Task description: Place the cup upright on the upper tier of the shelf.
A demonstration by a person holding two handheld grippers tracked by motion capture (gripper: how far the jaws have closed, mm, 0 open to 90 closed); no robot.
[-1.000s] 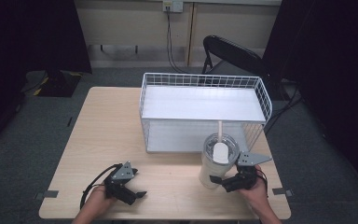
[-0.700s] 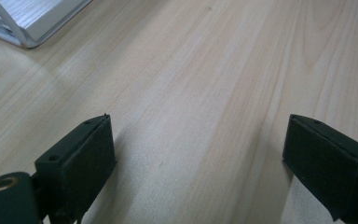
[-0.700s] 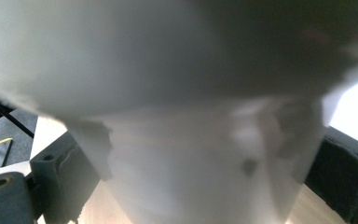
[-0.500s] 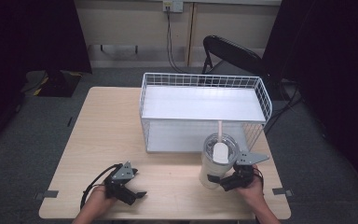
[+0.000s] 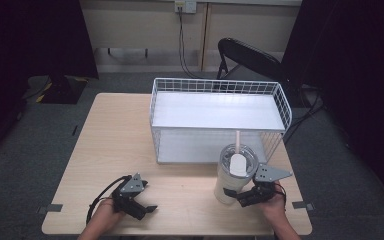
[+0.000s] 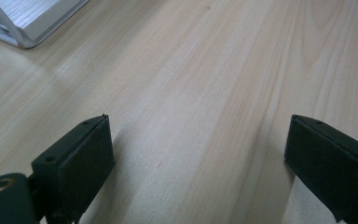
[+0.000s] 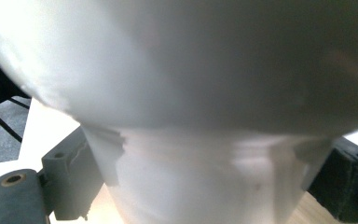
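Grey carpeted floor (image 5: 25,150), dark curtains to either side, pale wall at the back with a cable hanging from a socket; a black folding chair (image 5: 250,57) stands behind the work area.

Table (image 5: 115,135): light wood grain, rectangular, largest item; two pieces of grey tape at its near corners.

Wire basket (image 5: 219,120): white, rectangular, open-topped, set on the far right half of the table, long side running left to right. One corner (image 6: 25,21) appears at the upper left of the left gripper view.

Tumbler (image 5: 235,175): white, with a clear lid and a pale straw, standing upright on the table just in front of the basket's near right corner. Long axis vertical, wide mouth up, narrower base down; straw rises from the lid toward the basket. Seen close in the right gripper view (image 7: 205,102) as a white body tapering downward.

Right tool (image 5: 244,196): black, held in the person's right hand at the near right edge, jaws closed against the narrow lower part of the tumbler, one on each side.

Left tool (image 5: 147,209): black, held in the person's left hand near the front left of the table, well apart from the tumbler. Jaws spread wide over bare wood (image 6: 198,158), gripping nothing.
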